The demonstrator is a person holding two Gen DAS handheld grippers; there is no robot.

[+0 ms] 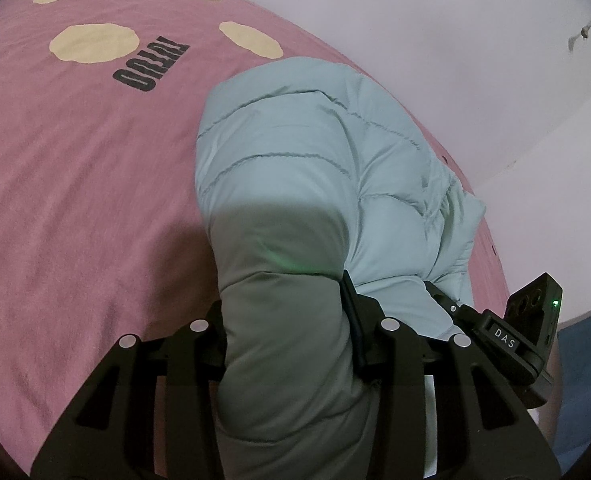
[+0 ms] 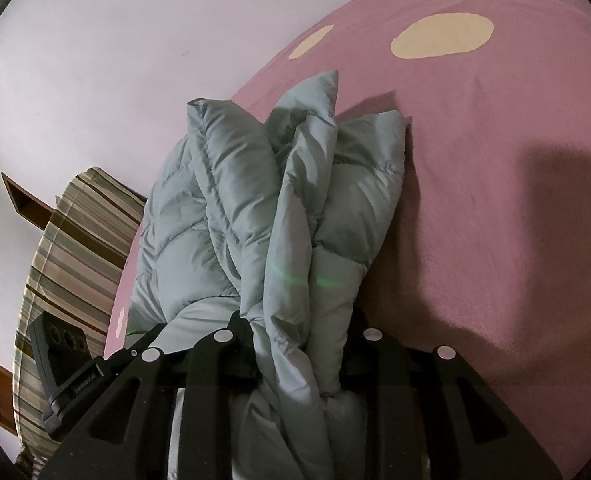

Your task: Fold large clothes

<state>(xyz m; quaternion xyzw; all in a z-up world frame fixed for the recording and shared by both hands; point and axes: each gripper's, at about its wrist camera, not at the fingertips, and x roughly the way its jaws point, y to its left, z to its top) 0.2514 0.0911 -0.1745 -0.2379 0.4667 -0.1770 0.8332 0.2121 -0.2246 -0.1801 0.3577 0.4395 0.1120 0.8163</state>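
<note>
A pale blue-green quilted puffer jacket [image 1: 307, 168] lies bunched on a pink bedsheet [image 1: 75, 184]. My left gripper [image 1: 287, 320] is shut on a thick fold of the jacket, which fills the gap between its black fingers. In the right wrist view the jacket [image 2: 255, 200] stands up in several folded layers. My right gripper [image 2: 295, 344] is shut on these layers near their lower end. The other gripper shows at the right edge of the left wrist view [image 1: 531, 320] and at the left of the right wrist view [image 2: 67, 352].
The pink sheet has cream spots [image 1: 95, 42] and dark lettering [image 1: 151, 66]. A pale wall [image 1: 455, 40] runs along the bed's far side. A striped pillow or cushion [image 2: 71, 248] and brown wall shelves [image 2: 23, 200] stand beyond the bed's end.
</note>
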